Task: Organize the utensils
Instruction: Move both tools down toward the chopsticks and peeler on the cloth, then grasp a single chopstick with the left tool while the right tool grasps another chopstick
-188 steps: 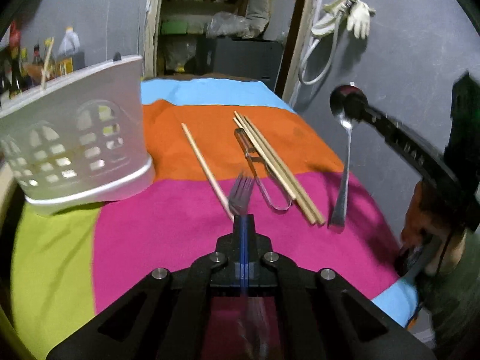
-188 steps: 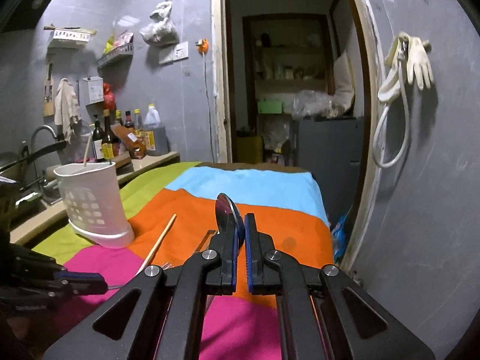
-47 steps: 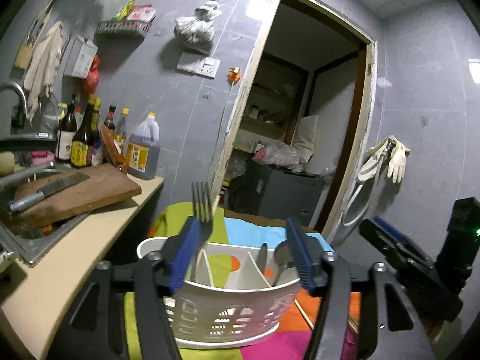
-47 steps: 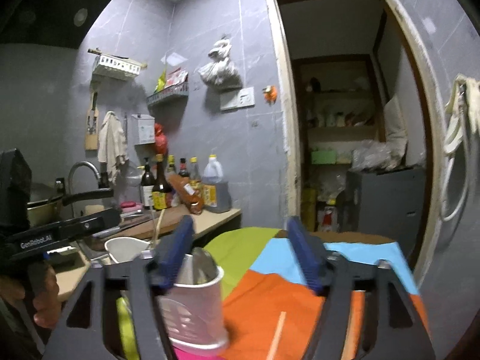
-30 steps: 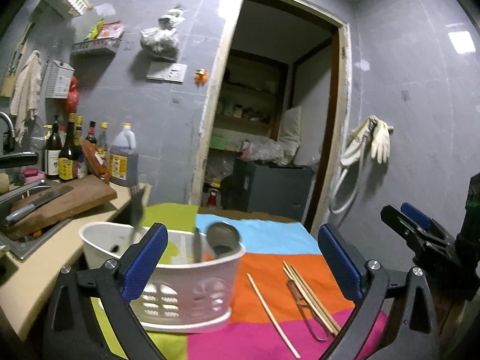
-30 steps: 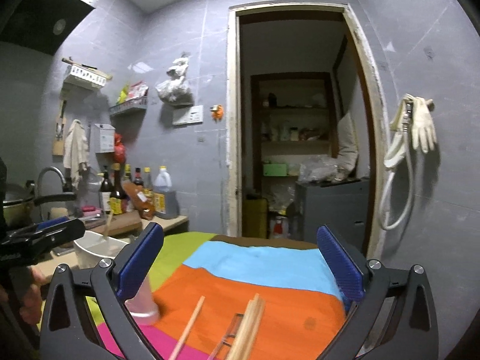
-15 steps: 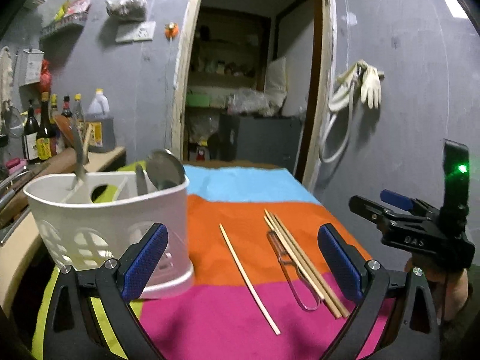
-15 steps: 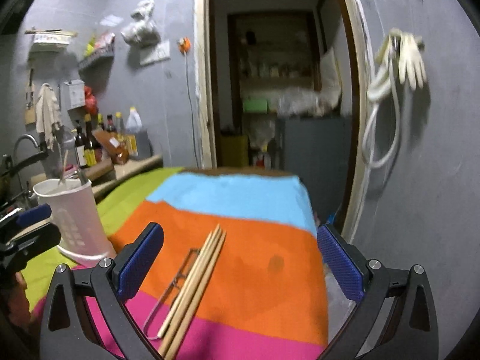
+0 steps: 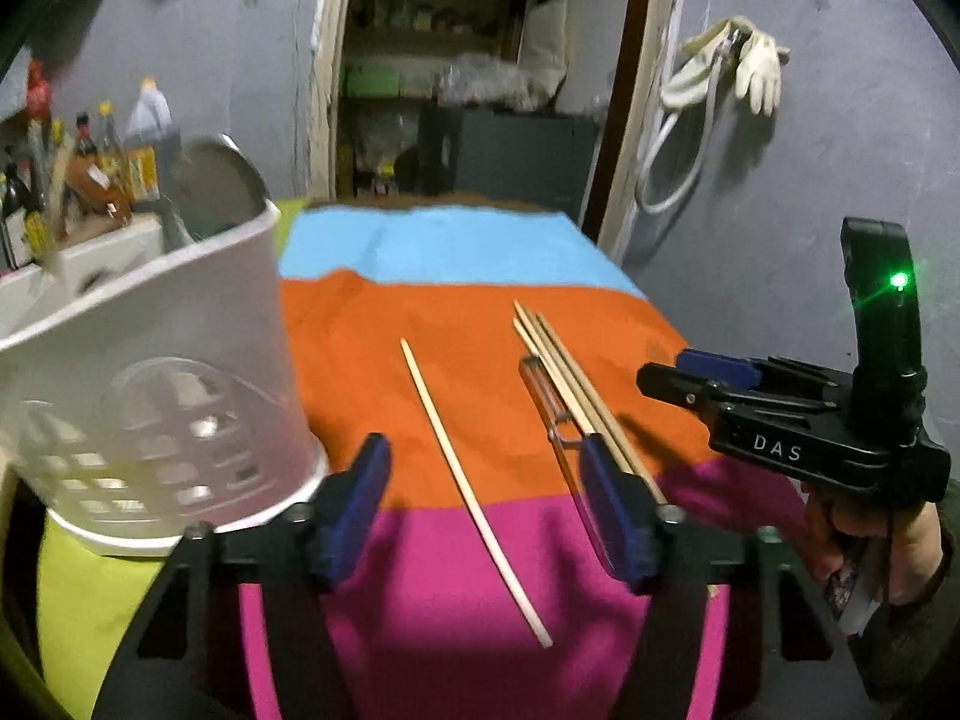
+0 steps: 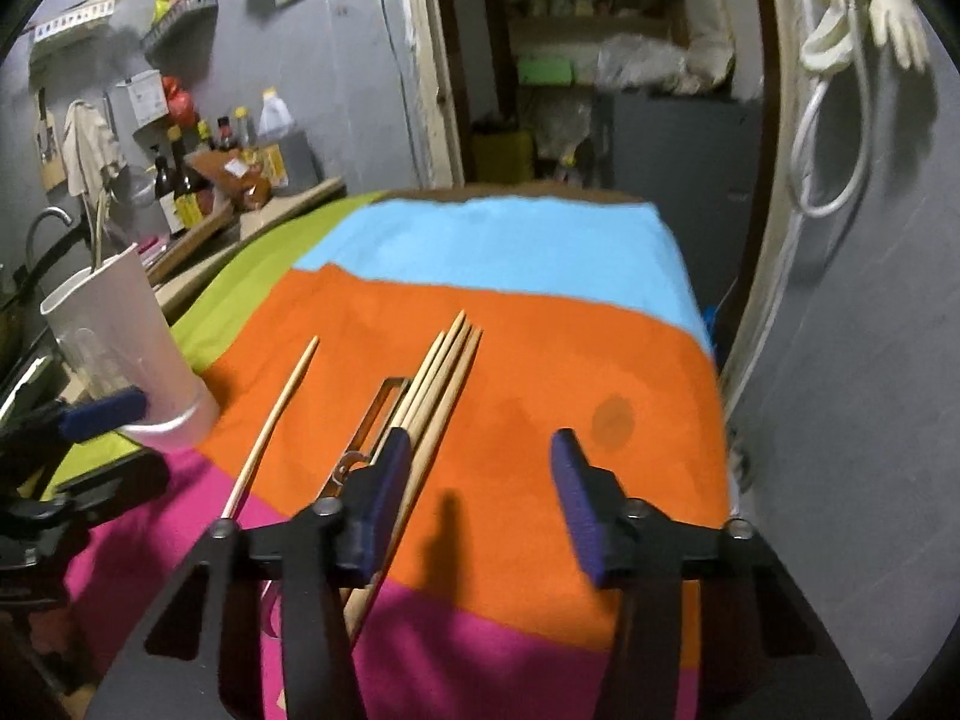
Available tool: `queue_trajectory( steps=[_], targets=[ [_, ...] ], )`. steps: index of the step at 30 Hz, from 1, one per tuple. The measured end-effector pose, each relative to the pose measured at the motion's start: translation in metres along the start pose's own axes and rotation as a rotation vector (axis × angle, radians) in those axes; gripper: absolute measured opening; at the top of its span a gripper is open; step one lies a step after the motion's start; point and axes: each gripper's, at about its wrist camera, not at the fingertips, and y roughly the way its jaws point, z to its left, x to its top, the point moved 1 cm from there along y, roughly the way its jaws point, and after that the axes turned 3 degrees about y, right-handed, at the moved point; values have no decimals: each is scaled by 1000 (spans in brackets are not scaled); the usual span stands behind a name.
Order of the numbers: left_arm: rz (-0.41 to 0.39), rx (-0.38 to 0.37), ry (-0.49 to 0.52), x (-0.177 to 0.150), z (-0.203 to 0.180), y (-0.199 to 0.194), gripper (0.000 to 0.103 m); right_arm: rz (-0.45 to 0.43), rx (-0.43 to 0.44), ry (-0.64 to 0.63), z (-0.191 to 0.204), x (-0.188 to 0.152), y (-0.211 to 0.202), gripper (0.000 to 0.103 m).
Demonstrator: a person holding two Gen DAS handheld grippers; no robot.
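A white utensil basket (image 9: pixel 144 384) stands at the left on the striped cloth, with a spoon bowl (image 9: pixel 210 192) showing above its rim; it also shows in the right wrist view (image 10: pixel 120 348). A single chopstick (image 9: pixel 462 474) lies in front of my left gripper (image 9: pixel 486 510), which is open and empty above it. A bundle of chopsticks (image 9: pixel 576 396) lies beside metal tongs (image 9: pixel 552 420). My right gripper (image 10: pixel 474 504) is open and empty, its left finger over the bundle (image 10: pixel 444 372) and tongs (image 10: pixel 366 426). The single chopstick (image 10: pixel 276 414) lies to their left.
The striped cloth (image 10: pixel 528 372) covers the table. A counter with bottles (image 10: pixel 204 180) and a sink tap (image 10: pixel 42 228) lies left. An open doorway (image 9: pixel 468 90) is behind the table. Gloves and a hose (image 9: pixel 732 60) hang on the right wall. The table's right edge (image 10: pixel 714 360) drops off.
Both grippers dropped the fork and spoon into the basket, opened, and have come down toward the cloth. Both now stand narrower open and closer to the chopsticks.
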Motion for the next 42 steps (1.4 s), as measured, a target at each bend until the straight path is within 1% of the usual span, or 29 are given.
queue_trajectory(
  steps=[2, 3, 4, 8, 11, 14, 17, 21, 25, 27, 28, 29, 31, 33, 35, 37, 39, 41, 42],
  targets=[
    [37, 5, -20, 3, 4, 9, 42, 28, 13, 0, 1, 1, 6, 35],
    [51, 3, -29, 6, 6, 13, 39, 39, 13, -2, 1, 3, 9, 34],
    [69, 2, -41, 7, 8, 18, 35, 52, 14, 1, 1, 3, 12, 31],
    [127, 13, -67, 12, 15, 35, 26, 107, 27, 20, 0, 5, 24, 24],
    [158, 37, -62, 14, 15, 43, 23, 136, 36, 23, 0, 6, 30, 21],
    [182, 43, -71, 14, 17, 52, 19, 146, 27, 19, 1, 10, 33, 21],
    [208, 51, -66, 14, 18, 58, 17, 169, 32, 25, 2, 15, 39, 21],
    [224, 45, -67, 14, 18, 61, 17, 195, 22, 17, 3, 19, 45, 21],
    [250, 30, -80, 17, 17, 65, 17, 239, 32, 30, 0, 22, 47, 21],
    [259, 16, -86, 18, 18, 64, 17, 295, 49, 28, -1, 21, 49, 21],
    [265, 8, -87, 18, 17, 65, 12, 314, 61, 18, 0, 20, 49, 22],
    [273, 1, -83, 18, 17, 65, 7, 327, 51, -8, 2, 19, 47, 22],
    [281, -4, -81, 18, 16, 66, 6, 340, 29, -42, 6, 18, 46, 22],
    [284, -11, -86, 18, 14, 66, 3, 346, 8, -68, 10, 18, 47, 22],
    [283, -17, -95, 18, 13, 65, 2, 340, 5, -56, 9, 17, 47, 19],
    [271, -23, -101, 18, 12, 60, 2, 330, 22, -21, 5, 17, 44, 10],
    [253, -28, -100, 17, 11, 53, 2, 305, 54, 46, -4, 14, 37, 8],
    [225, -34, -94, 15, 8, 43, 2, 265, 64, 63, -5, 11, 29, 5],
    [200, -39, -86, 13, 6, 35, 2, 243, 82, 78, -6, 8, 22, 5]
  ],
)
